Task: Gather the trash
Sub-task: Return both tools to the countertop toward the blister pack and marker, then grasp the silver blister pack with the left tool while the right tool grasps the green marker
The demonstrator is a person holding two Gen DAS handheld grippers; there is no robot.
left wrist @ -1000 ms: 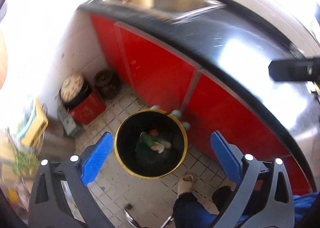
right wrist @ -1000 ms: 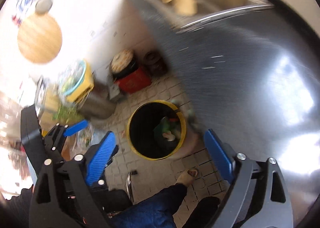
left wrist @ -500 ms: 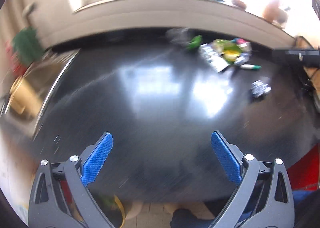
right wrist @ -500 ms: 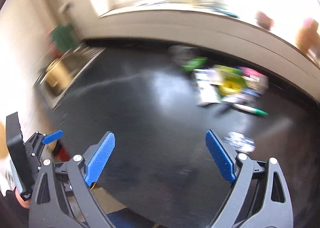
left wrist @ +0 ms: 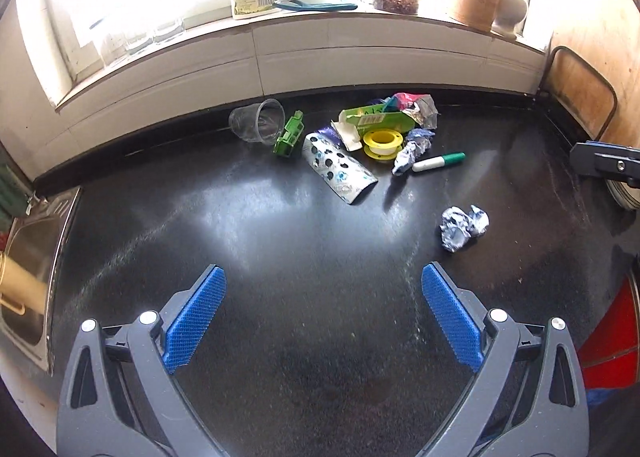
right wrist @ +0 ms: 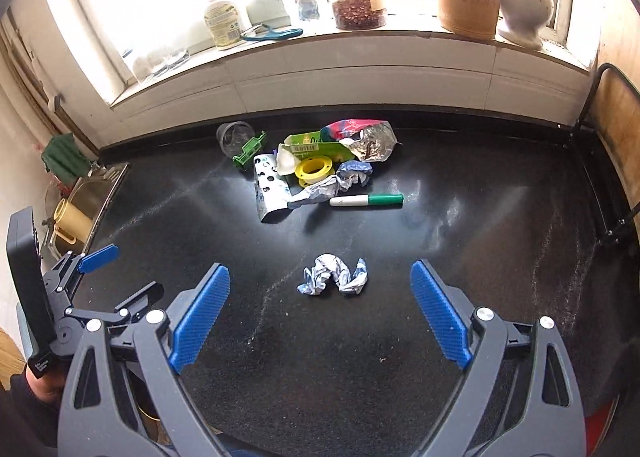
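A crumpled foil wrapper (right wrist: 334,275) lies alone on the black counter, straight ahead of my open, empty right gripper (right wrist: 320,289); it also shows in the left wrist view (left wrist: 464,227), ahead and right of my open, empty left gripper (left wrist: 322,291). Further back lies a pile of trash: a clear plastic cup (left wrist: 258,121), a green plastic piece (left wrist: 289,135), a spotted wrapper (left wrist: 340,169), a yellow tape spool (left wrist: 383,141), a green carton (left wrist: 374,119), foil packets (right wrist: 370,143) and a green-capped marker (right wrist: 366,199).
A steel sink (left wrist: 28,257) is set in the counter (left wrist: 280,249) at the left. The window sill (right wrist: 320,37) behind holds a bottle, a jar, a wooden holder and a white vase. A dark rack (right wrist: 600,161) stands at the right wall.
Both views swung up from the yellow-rimmed trash bin on the floor to the counter top. Both grippers stayed open and empty.
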